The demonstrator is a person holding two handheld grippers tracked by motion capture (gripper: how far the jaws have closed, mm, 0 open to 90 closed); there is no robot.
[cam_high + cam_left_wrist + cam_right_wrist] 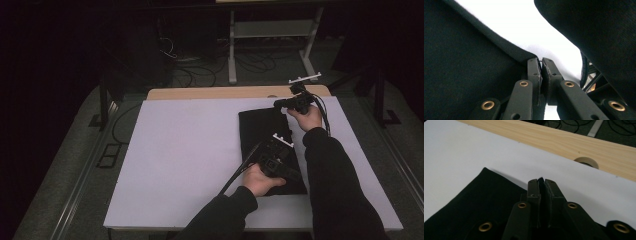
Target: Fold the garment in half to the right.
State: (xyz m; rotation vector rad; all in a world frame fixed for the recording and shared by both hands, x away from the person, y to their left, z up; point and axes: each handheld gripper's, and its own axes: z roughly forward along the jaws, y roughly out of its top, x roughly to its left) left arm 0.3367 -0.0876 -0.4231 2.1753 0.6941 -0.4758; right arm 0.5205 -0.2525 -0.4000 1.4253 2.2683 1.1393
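A dim room with cables and a white metal frame on the grey floor lay behind the counter (190, 145), whose white sheet covered all but a strip of pale wood at its far edge; in the high view a flat black rectangular cloth (260, 127) lay on the right half of that sheet; the left gripper (278, 150) rested on the cloth's near part, held in the person's left hand (260, 180); the right gripper (281, 103) sat at the cloth's far right corner, held in the right hand (307, 119); both forearms wore black sleeves.

In the left gripper view the left gripper (541, 61) had its jaws pressed together on the cloth's hemmed edge (499, 45), a thin fold of fabric between the pads; white counter (524, 22) showed beyond, and a black sleeve (594, 25) hung at the upper right.

In the right gripper view the right gripper (540, 181) stood nearly closed, a sliver of the black cloth (474, 205) pinched between its jaws at the cloth's edge; beyond it lay the white sheet, then the wooden strip (549, 137) with a round hole (586, 162).
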